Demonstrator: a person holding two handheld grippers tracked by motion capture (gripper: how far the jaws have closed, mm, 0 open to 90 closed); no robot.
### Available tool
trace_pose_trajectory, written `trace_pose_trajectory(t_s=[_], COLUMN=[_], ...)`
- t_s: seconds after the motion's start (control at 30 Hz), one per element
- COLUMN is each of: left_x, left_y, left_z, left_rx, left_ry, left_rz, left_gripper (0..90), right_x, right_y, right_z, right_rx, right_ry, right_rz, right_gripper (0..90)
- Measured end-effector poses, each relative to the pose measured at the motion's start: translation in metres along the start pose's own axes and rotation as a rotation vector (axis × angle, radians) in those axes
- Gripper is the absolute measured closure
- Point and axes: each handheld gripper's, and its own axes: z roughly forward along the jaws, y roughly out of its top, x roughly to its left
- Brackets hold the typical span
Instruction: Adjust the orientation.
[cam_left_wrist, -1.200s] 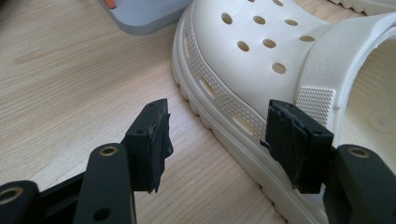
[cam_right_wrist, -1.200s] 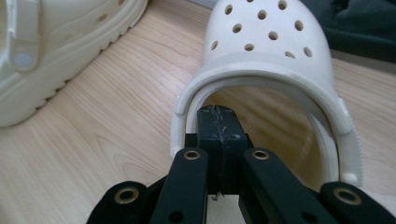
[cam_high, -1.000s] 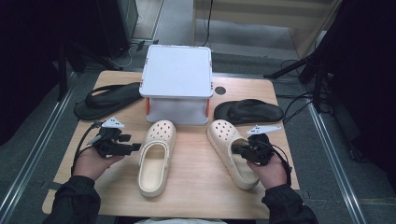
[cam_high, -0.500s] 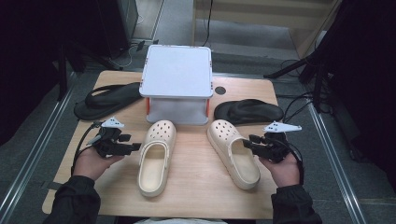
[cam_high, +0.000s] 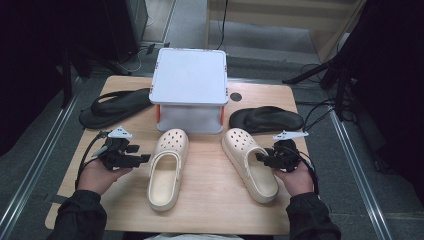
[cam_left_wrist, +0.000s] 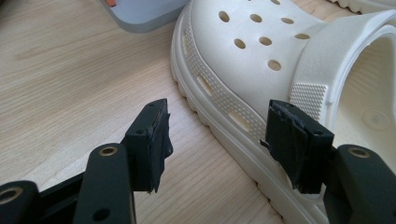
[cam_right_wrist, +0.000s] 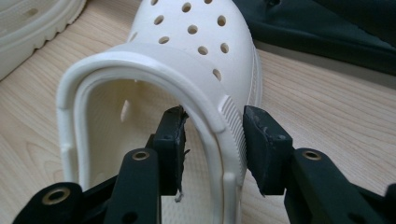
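The right clog (cam_high: 250, 165) lies at lower right of the high view, toe toward the box (cam_high: 190, 95). The right gripper (cam_right_wrist: 212, 140), jaws apart, has just been closing and now straddles the clog's side wall without pinching it; a second ago it sat farther onto the shoe. A lift looks close. The left gripper (cam_left_wrist: 215, 140) hangs open beside the left clog (cam_high: 167, 167) on the counter (cam_high: 210, 210).

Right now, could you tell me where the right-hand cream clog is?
In the high view, the right cream clog lies right of the other clog, before the grey box, its side wall between the right gripper jaws.
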Motion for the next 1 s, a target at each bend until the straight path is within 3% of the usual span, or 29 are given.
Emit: trace_pose_trajectory(t_s=[0.13, 0.63, 1.0], left_x=[-0.001, 0.001, 0.002], left_y=[-0.001, -0.003, -0.003], left_z=[-0.001, -0.003, -0.001], left_rx=[0.002, -0.006, -0.002], left_ry=[-0.001, 0.004, -0.002], left_rz=[0.003, 0.000, -0.013], left_gripper=[40.2, 40.3, 41.2], right_x=[-0.003, 0.004, 0.014], right_y=[0.002, 0.005, 0.011], right_z=[0.001, -0.002, -0.006], right_rx=[-0.005, 0.000, -0.023], right_ry=[-0.005, -0.040, -0.021], right_rz=[0.009, -0.039, 0.000], right_gripper=[67.2, 75.7, 76.8])
